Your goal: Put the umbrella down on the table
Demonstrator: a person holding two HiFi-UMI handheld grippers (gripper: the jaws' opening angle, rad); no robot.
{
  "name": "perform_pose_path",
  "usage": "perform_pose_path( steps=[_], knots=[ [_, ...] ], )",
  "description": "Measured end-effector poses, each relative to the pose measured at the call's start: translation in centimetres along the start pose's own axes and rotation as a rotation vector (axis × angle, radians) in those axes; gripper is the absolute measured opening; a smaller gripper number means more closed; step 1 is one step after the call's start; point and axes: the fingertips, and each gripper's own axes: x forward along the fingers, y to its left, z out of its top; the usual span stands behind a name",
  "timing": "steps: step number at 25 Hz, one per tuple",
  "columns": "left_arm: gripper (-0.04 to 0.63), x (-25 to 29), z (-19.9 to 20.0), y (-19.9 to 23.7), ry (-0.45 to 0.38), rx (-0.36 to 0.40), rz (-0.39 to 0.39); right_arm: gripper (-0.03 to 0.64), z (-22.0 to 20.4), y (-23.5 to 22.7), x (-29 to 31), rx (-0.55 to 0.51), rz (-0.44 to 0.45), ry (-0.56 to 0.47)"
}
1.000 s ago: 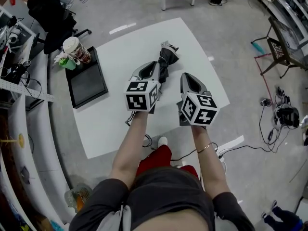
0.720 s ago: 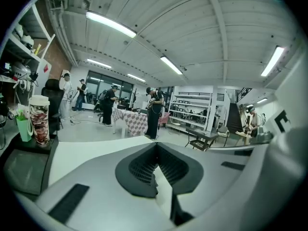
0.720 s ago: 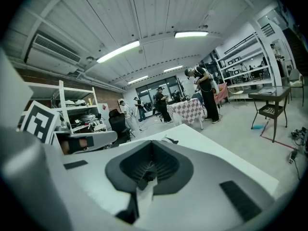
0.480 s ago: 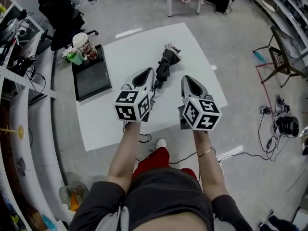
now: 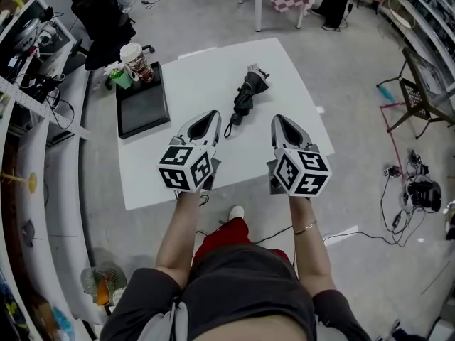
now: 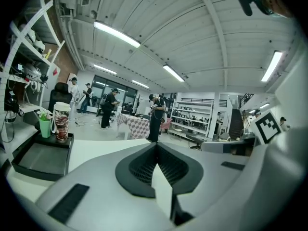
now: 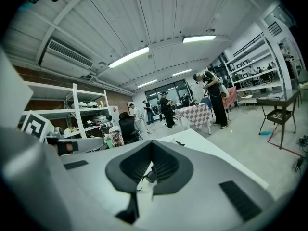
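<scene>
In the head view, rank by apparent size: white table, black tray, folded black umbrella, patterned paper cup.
White square table
Black rectangular tray
Folded black umbrella, about as long as the tray but slimmer
Patterned paper cup

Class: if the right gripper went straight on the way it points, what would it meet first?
Most likely the black umbrella lying on the table; its strap end sits straight ahead of the right gripper. Depth is unclear.

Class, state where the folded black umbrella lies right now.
In the head view, the umbrella lies on the white table, right of the black tray, just beyond the left tool and untouched by it.
</scene>
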Motion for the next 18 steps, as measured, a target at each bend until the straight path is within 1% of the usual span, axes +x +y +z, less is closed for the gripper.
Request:
perform_pose_path(
  steps=[7,18],
  knots=[
    [0.012,-2.8,-0.7,-1.3,-0.005,-0.002,0.013,0.018,-0.1,0.9,-2.6,-0.007,0.028,-0.002],
    [0.012,-5.1,-0.7,-4.4,-0.018,0.079,0.008,0.018,-0.8,2.1,-5.3,-0.011,0.067,-0.011]
  ],
)
